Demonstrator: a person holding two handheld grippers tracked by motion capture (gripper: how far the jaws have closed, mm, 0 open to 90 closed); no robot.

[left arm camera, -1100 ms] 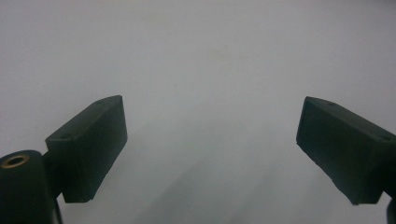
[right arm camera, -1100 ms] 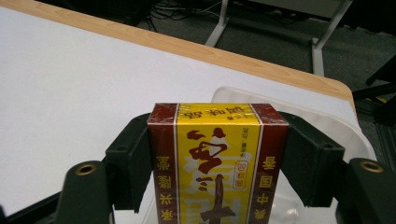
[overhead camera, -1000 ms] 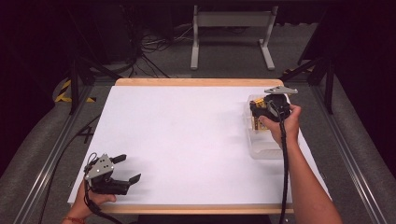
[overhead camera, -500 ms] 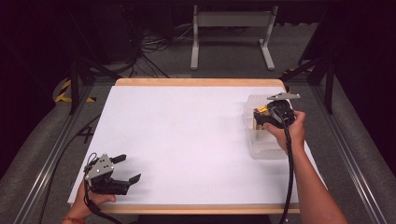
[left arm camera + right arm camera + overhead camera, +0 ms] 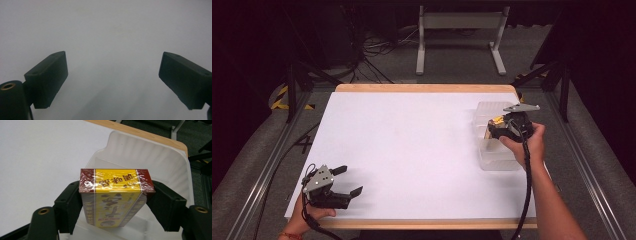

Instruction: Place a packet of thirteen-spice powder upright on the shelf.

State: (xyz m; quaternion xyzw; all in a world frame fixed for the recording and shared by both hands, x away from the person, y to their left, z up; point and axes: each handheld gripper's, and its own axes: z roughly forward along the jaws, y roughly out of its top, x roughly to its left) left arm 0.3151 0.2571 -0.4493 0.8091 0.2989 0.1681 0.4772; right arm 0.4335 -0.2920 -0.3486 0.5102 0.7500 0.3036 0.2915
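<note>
Currently the right gripper (image 5: 116, 205) is clamped on a yellow-and-maroon shrink-wrapped carton (image 5: 115, 195), held over a clear plastic bin (image 5: 488, 150) at the table's (image 5: 412, 150) right edge. Judged step: moving carton in or out of bin; direction undetermined w/o a task. Next move req. a firm hold clear of the bin walls. Left gripper (image 5: 346, 183) rests near-left, jaws wide apart, nothing betw. them.

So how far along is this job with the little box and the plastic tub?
Done: the right gripper has the yellow-and-red box clamped. In hand: it holds the box over the clear plastic tub. Left: setting it down or carrying it off; I can't tell which. The left gripper rests open, empty.
</note>
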